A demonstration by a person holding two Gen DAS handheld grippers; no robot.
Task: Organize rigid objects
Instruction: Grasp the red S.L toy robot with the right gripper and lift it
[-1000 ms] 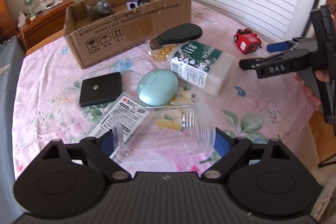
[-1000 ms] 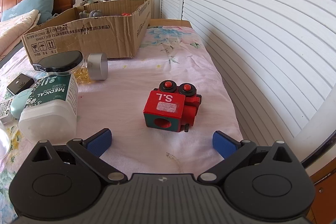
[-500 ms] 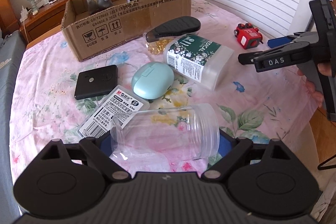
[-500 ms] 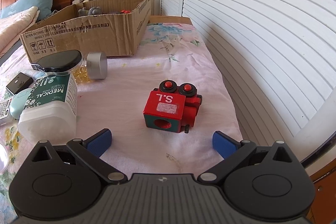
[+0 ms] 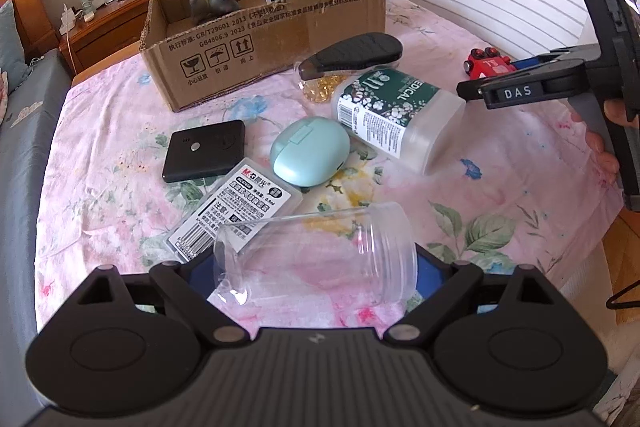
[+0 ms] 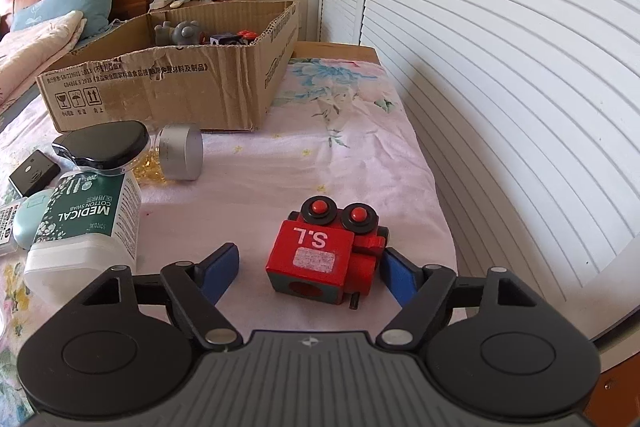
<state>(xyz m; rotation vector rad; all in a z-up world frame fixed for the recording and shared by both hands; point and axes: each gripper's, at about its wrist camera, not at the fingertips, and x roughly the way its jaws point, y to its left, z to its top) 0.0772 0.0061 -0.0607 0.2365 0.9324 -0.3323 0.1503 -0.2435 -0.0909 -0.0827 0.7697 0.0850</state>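
The right gripper is closing on the red toy train, which lies on the bedsheet between its blue pads; the right pad is just at the toy's side, while the left pad is apart from it, so nothing is gripped yet. I judge the risk here to be a lopsided close: with one pad arriving first, the toy could be pushed sideways or twisted out, and its small black peg at the front could catch.

The left gripper stands wide around a clear plastic jar, which lies on its side and is empty. Whether the pads actually press on it, I cannot tell. Smooth and round, it could roll or slip free if the hold is loose.

Further off lie a cotton swab tub, a mint green case, a flat black device and a labelled plastic box.

At the far end sits the cardboard box, open-topped, holding a grey figure and a few small toys. I take it as the place where everything is headed.
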